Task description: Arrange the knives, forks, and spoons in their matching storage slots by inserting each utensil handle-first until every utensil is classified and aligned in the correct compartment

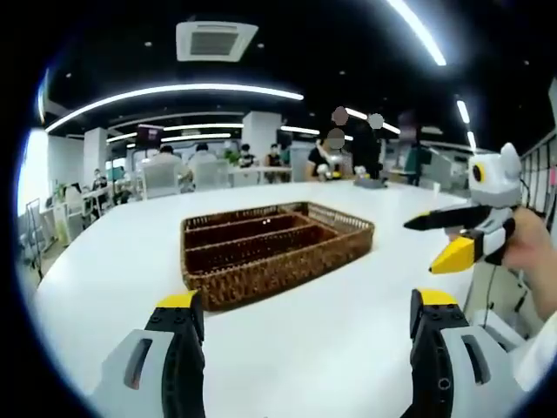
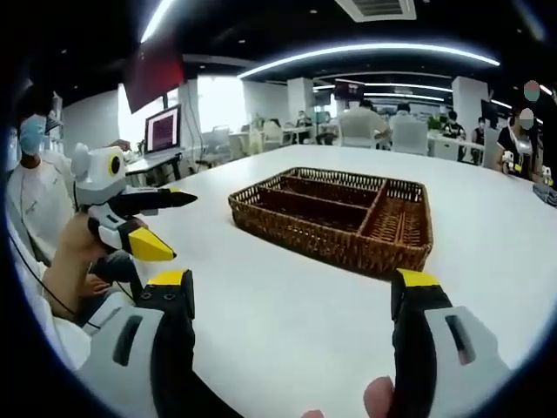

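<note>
Beyond both open hand-held grippers (image 1: 305, 318) sits the basket (image 1: 277, 248).

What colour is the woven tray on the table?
Brown wicker: the woven tray shows best in the right gripper view.

A divided basket (image 1: 277, 248) sits on the desk (image 1: 113, 287), ahead of both hand-held grippers. In the left gripper view, the left hand-held gripper (image 1: 306, 312) rises from the bottom edge with the basket beyond it, and the right hand-held gripper (image 1: 442, 240) enters from the right, above the desk edge. In the right gripper view, the basket (image 2: 335, 218) lies ahead and slightly right of the right hand-held gripper (image 2: 291, 292), with the left hand-held gripper (image 2: 170, 226) at the left. Seated people and other tables lie behind.
</note>
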Demonstrator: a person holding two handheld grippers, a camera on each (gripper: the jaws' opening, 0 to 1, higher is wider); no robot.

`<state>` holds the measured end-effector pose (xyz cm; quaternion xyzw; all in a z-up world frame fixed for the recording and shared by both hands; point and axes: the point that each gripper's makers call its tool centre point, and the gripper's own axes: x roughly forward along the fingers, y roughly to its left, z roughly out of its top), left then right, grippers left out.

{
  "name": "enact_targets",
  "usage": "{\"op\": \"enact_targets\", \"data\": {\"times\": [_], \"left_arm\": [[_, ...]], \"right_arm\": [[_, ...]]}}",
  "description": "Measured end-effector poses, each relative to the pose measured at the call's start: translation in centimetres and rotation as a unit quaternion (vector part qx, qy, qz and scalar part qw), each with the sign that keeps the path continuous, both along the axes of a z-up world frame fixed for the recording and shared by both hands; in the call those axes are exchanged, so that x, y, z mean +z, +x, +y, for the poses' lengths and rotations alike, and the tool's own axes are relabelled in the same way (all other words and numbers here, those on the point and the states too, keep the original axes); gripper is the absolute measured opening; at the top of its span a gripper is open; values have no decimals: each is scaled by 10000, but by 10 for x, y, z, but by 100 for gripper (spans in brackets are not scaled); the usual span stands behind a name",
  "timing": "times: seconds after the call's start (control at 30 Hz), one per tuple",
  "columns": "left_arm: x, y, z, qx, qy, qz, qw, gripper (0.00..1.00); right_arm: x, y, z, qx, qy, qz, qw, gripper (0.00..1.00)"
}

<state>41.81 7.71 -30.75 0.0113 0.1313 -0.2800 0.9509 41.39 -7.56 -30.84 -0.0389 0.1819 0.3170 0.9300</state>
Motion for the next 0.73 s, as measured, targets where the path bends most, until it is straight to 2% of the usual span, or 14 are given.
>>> {"op": "enact_targets", "data": {"times": [0.73], "left_arm": [[-1, 1, -1, -9, 11, 35, 10000, 99]], "right_arm": [[0, 4, -3, 9, 4, 25, 10000, 97]]}}
